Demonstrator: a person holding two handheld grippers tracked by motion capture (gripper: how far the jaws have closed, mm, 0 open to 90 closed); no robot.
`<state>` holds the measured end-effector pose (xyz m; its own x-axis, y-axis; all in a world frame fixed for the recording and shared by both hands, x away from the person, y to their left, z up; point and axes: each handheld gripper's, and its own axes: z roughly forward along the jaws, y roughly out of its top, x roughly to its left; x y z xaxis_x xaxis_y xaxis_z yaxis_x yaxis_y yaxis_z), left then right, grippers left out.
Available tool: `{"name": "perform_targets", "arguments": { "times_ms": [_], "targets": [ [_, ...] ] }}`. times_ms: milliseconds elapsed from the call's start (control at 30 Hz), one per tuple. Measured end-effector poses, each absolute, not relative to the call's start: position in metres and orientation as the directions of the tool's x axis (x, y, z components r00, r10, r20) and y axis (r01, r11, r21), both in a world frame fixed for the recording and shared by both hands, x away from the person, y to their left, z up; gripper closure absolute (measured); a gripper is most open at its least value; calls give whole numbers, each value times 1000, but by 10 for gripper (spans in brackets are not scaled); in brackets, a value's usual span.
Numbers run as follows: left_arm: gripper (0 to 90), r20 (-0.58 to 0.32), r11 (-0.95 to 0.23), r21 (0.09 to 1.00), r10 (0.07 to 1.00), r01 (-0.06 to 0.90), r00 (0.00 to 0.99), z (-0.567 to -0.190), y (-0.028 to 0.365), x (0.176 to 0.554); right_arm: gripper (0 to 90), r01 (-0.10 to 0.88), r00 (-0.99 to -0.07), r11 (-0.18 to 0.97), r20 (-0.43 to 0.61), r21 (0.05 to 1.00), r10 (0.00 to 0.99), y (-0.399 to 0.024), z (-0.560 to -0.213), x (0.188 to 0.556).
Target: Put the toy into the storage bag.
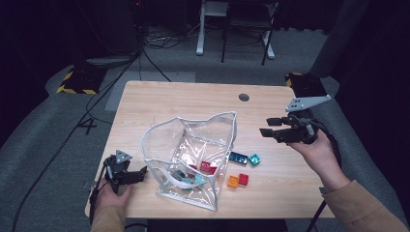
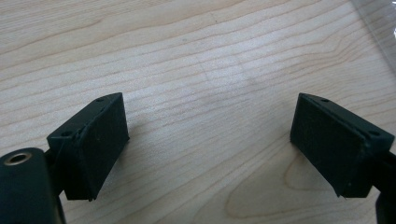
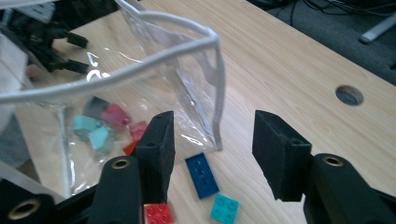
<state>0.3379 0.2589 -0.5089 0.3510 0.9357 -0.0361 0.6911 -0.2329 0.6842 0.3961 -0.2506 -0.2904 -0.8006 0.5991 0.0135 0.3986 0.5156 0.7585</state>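
Item, bag: a clear plastic bag (image 1: pixel 193 159) with a white-trimmed mouth stands open mid-table (image 1: pixel 193 96); several bricks already lie inside it.

Item, loose bricks: a dark blue brick (image 3: pixel 201 175), teal brick (image 3: pixel 223 208) and red brick (image 3: pixel 159 214) lie on the wood just outside the bag's right wall, with an orange brick (image 1: pixel 233 181) beside the red one in the high view.

Item, right gripper (image 1: pixel 270 126): we hold it raised to the right of the bag, jaws partly apart, nothing between them.

Item, left gripper (image 1: pixel 140 174): it rests low at the bag's left, jaws spread wide over bare wood, holding nothing.

Handling note: we judge the step to be collecting a loose brick. We should lower the right gripper over the dark blue brick, straddle its narrow sides, and keep clear of the bag wall so the mouth is not knocked shut.
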Motion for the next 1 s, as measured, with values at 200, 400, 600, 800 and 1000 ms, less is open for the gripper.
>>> {"name": "perform_targets", "arguments": {
  "times_ms": [200,400,600,800,1000],
  "targets": [
    [117,-36,-231,686,937,690,349,-509,259,338,484,438,-749,485,8,757,663,-275,-321,399],
    [116,-36,-229,685,937,691,347,-509,259,338,485,463,-719,464,15,755,694,-287,-351,401],
    [117,-36,-229,685,938,692,346,-509,259,338,484,494,-710,471,26,731,704,-289,-381,402],
    [116,-39,-226,684,938,693,344,-509,259,338,470,508,-712,482,34,714,701,-285,-410,401],
    [116,-40,-225,685,938,693,345,-509,259,338,470,524,-713,493,41,695,700,-277,-443,401]
  ]
}}
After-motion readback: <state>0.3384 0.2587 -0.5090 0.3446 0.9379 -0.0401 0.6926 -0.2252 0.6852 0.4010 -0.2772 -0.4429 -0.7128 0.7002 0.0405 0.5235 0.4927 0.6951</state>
